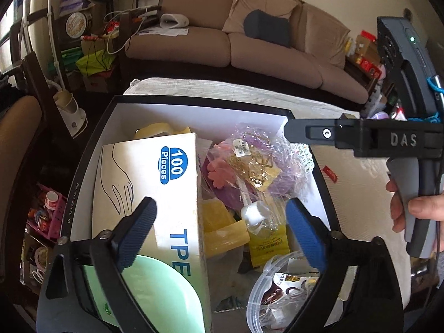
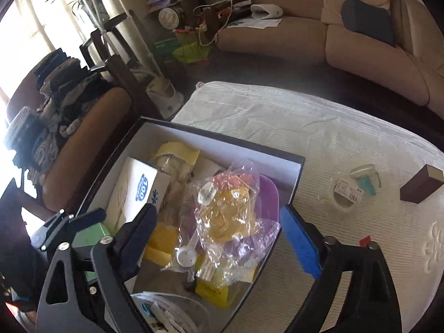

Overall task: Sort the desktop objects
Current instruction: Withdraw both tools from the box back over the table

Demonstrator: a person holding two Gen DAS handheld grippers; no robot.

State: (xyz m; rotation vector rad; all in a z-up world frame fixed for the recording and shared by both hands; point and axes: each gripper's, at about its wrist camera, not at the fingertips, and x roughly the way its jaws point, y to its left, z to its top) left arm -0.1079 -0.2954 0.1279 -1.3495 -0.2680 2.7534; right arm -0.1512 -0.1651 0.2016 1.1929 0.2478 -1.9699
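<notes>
- A living room: a tan sofa (image 1: 249, 41) runs along the back at 12 o'clock, and a white quilted surface (image 2: 319, 138) in front of it serves as the desktop.
- A black-rimmed storage box (image 1: 194, 105) with white inner walls sits on that surface, already crowded with sorted things.
- Inside, a glove box (image 1: 155, 183) printed "100 Pieces" lies at 9 o'clock; a crinkled cellophane bag (image 1: 255, 161) of gold clips and pink and purple bits lies at the centre.
- The left gripper (image 1: 222, 227) hangs over the box with its jaws spread wide and nothing between them.
- The right gripper (image 2: 219, 238) is likewise spread wide and empty, over the box's near corner; the person's hand (image 1: 410, 211) holds its handle at 3 o'clock in the left wrist view.
- Still out on the quilt, at 3 o'clock from the box in the right wrist view, lie a tape roll (image 2: 345, 194) with a small teal item touching it, and just beyond, a brown block (image 2: 421, 184).
- The tape roll looks light and stiff, probably best pinched across its ring wall.
- The brown block looks rigid with flat faces; opposite long sides should give a sure hold.
- The cellophane is slippery and would crumple if gripped.
</notes>
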